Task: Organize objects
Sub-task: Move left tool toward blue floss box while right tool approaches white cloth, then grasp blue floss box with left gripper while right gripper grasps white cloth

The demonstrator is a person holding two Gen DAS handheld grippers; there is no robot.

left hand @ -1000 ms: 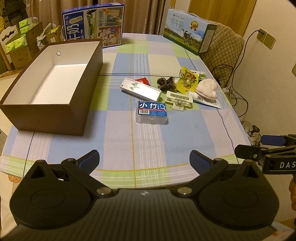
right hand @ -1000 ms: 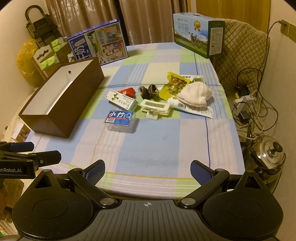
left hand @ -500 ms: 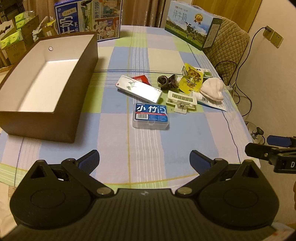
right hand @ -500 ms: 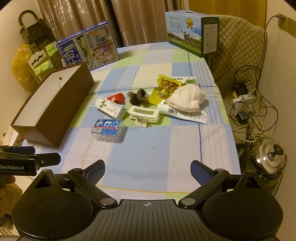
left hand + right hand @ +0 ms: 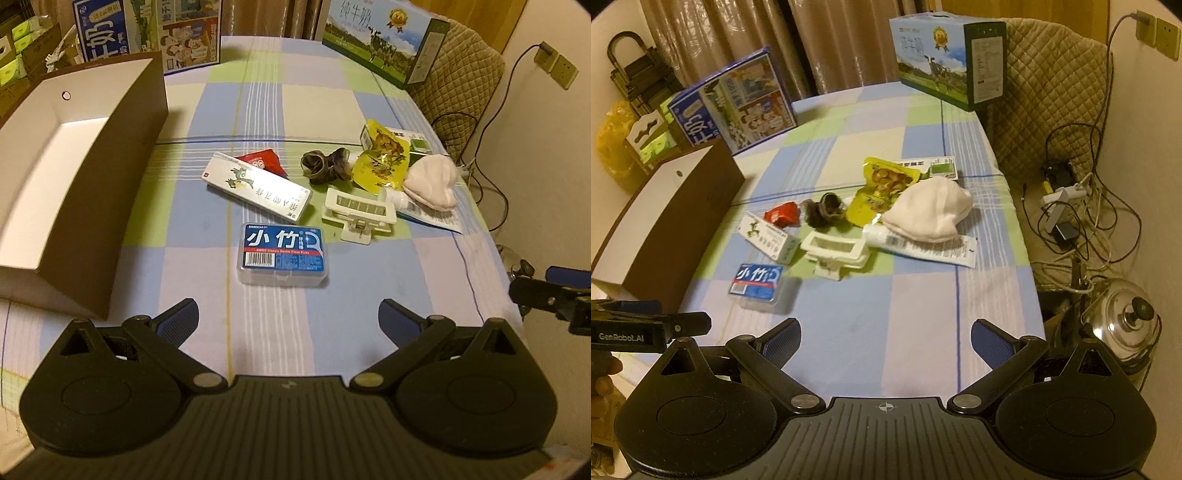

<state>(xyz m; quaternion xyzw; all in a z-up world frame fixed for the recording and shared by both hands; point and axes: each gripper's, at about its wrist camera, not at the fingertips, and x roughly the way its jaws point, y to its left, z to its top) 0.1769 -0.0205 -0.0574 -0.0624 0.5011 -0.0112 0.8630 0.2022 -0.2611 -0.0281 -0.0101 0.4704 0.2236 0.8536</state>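
While both grippers gape empty, the floss box [image 5: 282, 254] lies ahead (untouched) of the left gripper [image 5: 287, 317].

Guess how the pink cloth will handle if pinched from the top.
The pink cloth looks soft and bunched, so it will probably sag and drape rather than hold shape. It lies over the tube, so lifting it may nudge that. It is likely light, with no rolling risk.

Left gripper [image 5: 287, 317] advanced over the table [image 5: 258, 110], now nearer the floss box [image 5: 283, 254]. Right gripper [image 5: 885, 339] also advanced toward the clutter, with the brown box [image 5: 683, 218] shifted leftward in view.
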